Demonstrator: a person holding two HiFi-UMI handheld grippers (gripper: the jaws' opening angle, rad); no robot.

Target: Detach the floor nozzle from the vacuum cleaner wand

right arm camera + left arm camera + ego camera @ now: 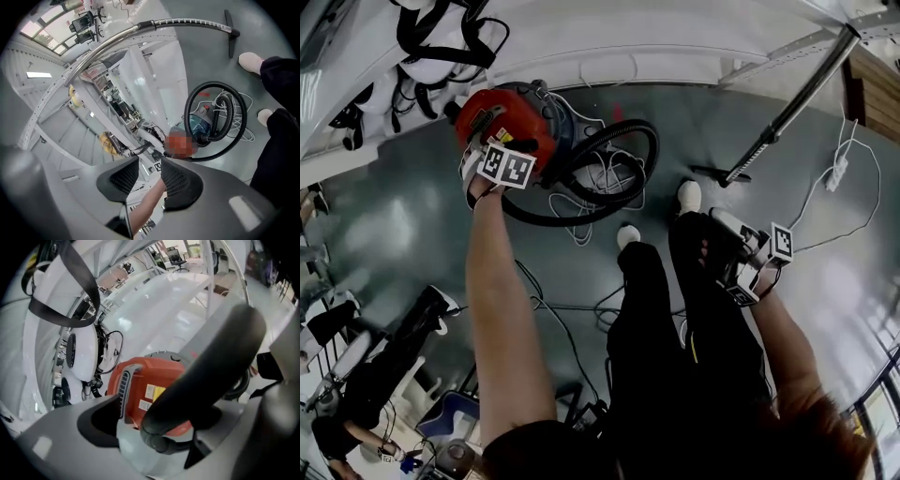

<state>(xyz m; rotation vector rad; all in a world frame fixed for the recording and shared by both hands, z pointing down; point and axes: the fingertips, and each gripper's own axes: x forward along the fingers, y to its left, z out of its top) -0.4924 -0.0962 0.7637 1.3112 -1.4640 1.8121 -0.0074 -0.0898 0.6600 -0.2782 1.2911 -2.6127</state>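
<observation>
The red vacuum cleaner [502, 117] stands on the grey floor with its black hose [609, 178] looped beside it. My left gripper [506, 167] hangs right over the cleaner. Its jaws stand wide open, with a thick black tube [211, 366] of the cleaner [150, 385] lying loosely between them and no pad pressing on it. The wand [792, 108] stretches away at the upper right, its floor nozzle [717, 174] attached at the near end. My right gripper [748, 262] is low beside my right leg, far from the wand [187, 21] and nozzle [229, 35]. It is open [150, 180] and holds nothing.
A white cable with a power strip [839, 173] lies right of the wand. More white cable [605, 183] is piled inside the hose loop. White machine shells with black straps [441, 47] stand behind the cleaner. My white shoes [687, 195] are near the nozzle. A seated person [384, 375] is at lower left.
</observation>
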